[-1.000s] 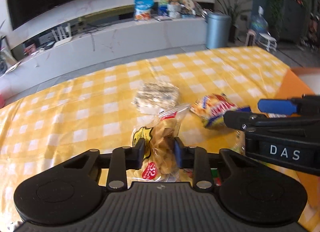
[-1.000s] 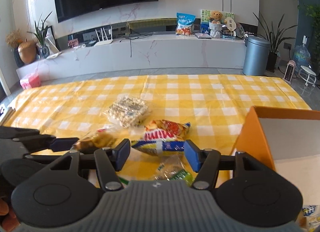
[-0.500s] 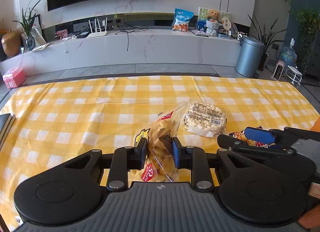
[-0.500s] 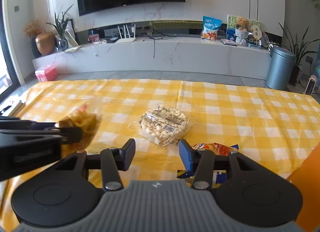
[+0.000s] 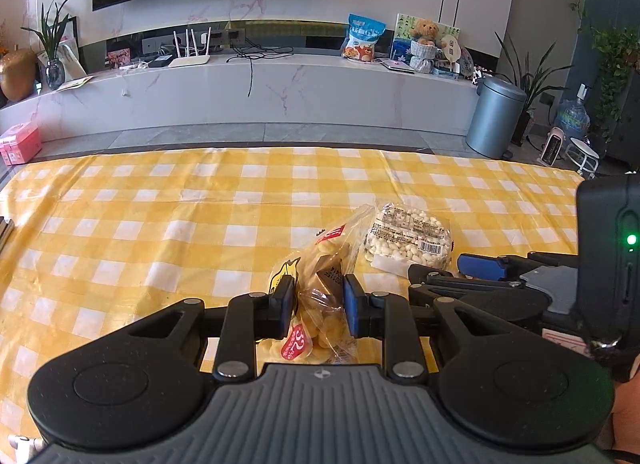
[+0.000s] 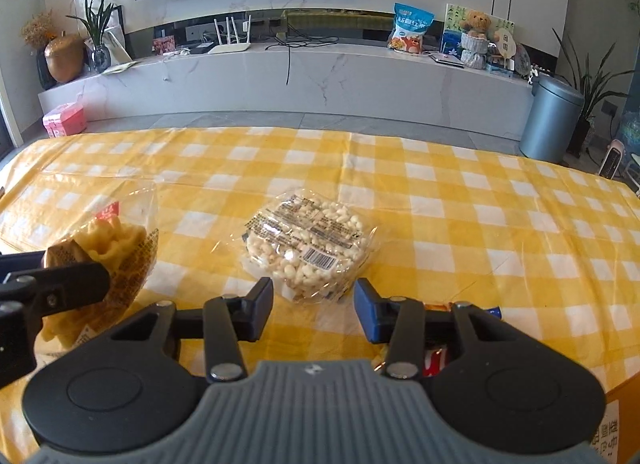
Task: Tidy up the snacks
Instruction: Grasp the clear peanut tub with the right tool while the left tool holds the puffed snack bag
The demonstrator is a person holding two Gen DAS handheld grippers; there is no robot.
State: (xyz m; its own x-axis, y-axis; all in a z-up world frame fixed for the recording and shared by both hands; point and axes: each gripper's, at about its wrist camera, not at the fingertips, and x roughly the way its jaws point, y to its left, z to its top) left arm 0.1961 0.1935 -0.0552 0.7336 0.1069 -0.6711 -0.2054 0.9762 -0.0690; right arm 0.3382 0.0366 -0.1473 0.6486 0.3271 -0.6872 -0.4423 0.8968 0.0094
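Crinkling between left gripper [image 5: 318, 306] fingers, clear chip bag [image 5: 320, 284].

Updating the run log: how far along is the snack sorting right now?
Early. Nothing visibly put away yet. In hand: the left gripper is shut on a clear bag of yellow chips. The right gripper is open and empty. Left: the pack of white puffs on the checked tablecloth and a red snack bag under the right gripper, beside the orange box.
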